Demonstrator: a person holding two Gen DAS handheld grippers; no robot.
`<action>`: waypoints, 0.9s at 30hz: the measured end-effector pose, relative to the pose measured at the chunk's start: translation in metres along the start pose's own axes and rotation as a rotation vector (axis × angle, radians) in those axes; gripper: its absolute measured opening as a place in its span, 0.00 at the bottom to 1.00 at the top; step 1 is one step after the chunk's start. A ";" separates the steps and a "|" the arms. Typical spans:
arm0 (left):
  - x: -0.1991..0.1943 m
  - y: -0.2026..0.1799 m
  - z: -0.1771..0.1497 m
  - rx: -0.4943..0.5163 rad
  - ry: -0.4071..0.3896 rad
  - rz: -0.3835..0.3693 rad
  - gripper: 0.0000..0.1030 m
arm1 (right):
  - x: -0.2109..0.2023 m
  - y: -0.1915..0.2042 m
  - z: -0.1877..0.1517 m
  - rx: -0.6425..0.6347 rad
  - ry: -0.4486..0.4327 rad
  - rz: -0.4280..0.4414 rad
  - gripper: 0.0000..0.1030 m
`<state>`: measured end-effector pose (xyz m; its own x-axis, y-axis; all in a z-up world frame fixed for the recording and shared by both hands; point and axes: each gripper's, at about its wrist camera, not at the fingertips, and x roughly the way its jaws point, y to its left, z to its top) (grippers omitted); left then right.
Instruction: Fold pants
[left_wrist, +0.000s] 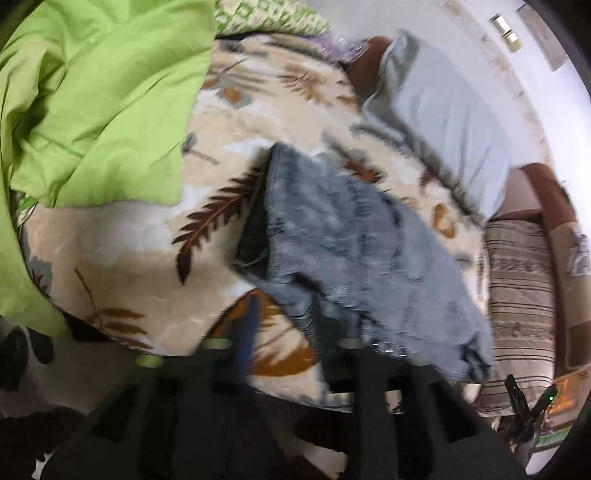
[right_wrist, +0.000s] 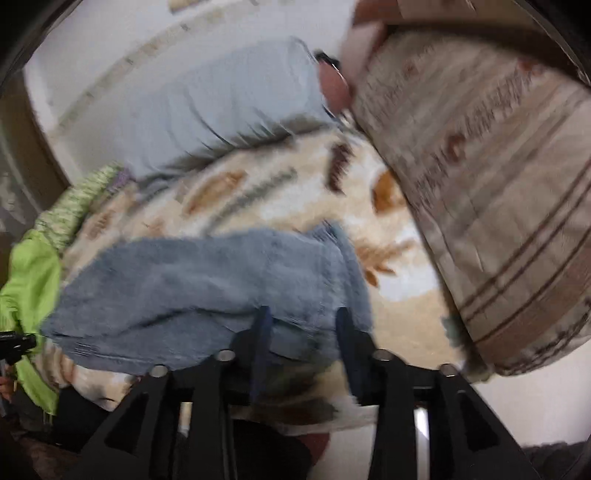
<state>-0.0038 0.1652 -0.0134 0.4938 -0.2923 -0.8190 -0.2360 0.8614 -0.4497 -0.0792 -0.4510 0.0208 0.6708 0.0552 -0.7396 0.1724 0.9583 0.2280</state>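
Observation:
Grey-blue denim pants (left_wrist: 351, 240) lie folded in a flat bundle on a beige blanket with a brown leaf print (left_wrist: 147, 240). My left gripper (left_wrist: 284, 325) stands open at the bundle's near left corner, and its right finger (left_wrist: 317, 321) overlaps the denim edge. In the right wrist view the pants (right_wrist: 192, 288) stretch to the left across the blanket (right_wrist: 295, 192). My right gripper (right_wrist: 303, 328) is open at their near right end. Denim shows between its two dark blue fingers (right_wrist: 262, 332), and the pads do not press on it. Both views are blurred.
A lime green sheet (left_wrist: 92, 92) is heaped at the left. A pale blue pillow (left_wrist: 443, 122) lies beyond the pants by the white wall. A brown striped cushion (right_wrist: 480, 184) is close on the right. A black device with a green light (left_wrist: 528, 406) shows at the lower right.

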 end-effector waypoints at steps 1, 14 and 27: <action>-0.001 -0.005 0.001 0.001 -0.009 -0.013 0.65 | -0.002 0.011 0.004 -0.010 -0.004 0.050 0.57; 0.060 -0.027 0.008 -0.106 0.079 -0.111 0.69 | 0.152 0.109 0.000 0.222 0.346 0.344 0.64; 0.087 -0.034 0.023 -0.175 0.127 -0.072 0.61 | 0.185 0.119 -0.010 0.366 0.305 0.415 0.20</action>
<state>0.0659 0.1202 -0.0613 0.4077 -0.4097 -0.8160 -0.3515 0.7544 -0.5544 0.0579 -0.3244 -0.0951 0.5085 0.5306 -0.6782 0.2136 0.6852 0.6963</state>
